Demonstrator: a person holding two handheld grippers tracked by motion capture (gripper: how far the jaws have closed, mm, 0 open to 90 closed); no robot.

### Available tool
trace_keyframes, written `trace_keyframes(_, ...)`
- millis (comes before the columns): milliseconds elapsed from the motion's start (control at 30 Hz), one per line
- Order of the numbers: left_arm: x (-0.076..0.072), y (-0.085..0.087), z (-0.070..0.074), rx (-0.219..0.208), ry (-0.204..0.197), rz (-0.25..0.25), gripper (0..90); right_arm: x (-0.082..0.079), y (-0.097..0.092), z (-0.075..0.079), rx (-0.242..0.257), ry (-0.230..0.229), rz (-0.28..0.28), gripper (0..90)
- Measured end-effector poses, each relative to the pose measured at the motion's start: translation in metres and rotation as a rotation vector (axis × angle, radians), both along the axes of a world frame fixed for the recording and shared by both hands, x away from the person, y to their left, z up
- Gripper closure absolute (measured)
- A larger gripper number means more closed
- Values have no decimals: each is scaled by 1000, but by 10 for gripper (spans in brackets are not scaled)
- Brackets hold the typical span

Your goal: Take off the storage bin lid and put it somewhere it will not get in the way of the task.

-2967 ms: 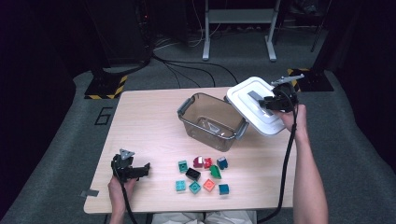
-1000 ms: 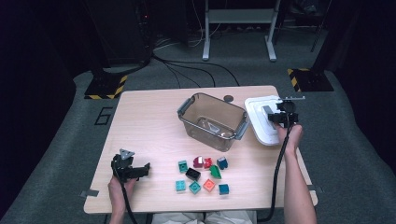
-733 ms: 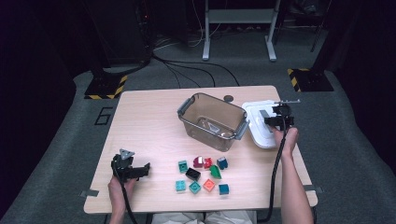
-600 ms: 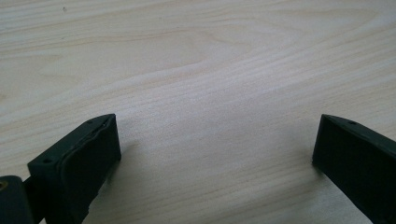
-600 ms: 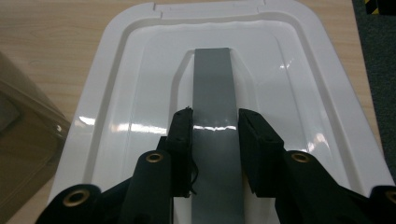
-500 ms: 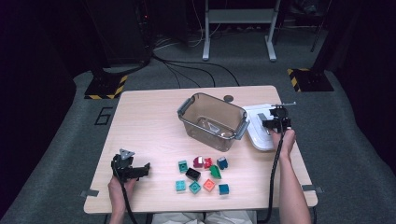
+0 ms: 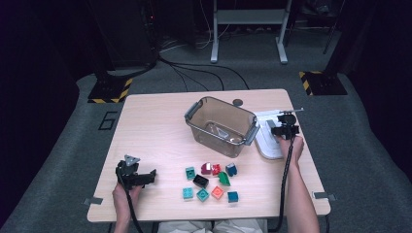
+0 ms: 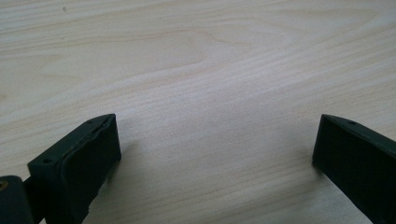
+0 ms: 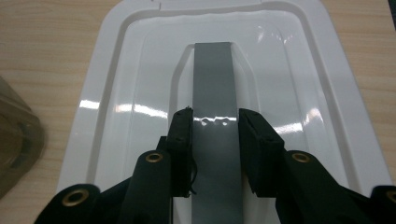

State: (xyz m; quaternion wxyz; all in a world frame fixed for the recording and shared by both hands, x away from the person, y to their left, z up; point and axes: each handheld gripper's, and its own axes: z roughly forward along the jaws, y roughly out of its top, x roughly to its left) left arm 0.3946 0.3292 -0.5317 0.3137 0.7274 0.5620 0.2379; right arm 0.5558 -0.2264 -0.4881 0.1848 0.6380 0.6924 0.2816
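Observation:
A white lid lies flat on the table just right of a clear brown bin, which stands uncovered. My right gripper is shut on the lid's raised grey handle strip; in the right gripper view the two jaws of that gripper press on its sides. Several coloured blocks lie loose in front of the bin. At the table's front left, my left gripper rests open; in the left gripper view only bare wood lies between the wide jaws of that gripper.
A small dark round disc sits on the table behind the bin. The lid lies close to the table's right edge. Bare wood stretches across the left half of the table.
The right gripper has brought the lid down from above the bin's right side onto the table beside it. The left gripper has stayed where it was.

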Motion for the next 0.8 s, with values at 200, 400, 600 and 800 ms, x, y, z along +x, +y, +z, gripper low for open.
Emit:
trace_keyframes(200,0,0,0,1,-2,-1,8,-1,1,-6,10,8,-14,645)
trace_keyframes(400,0,0,0,0,-1,-1,8,-4,-1,-3,17,-15,13,354)
trace_keyframes(600,0,0,0,1,0,-2,8,-19,2,7,16,-53,74,153)
trace_keyframes(800,0,0,0,1,-1,-2,8,-42,7,18,-8,-108,138,51)
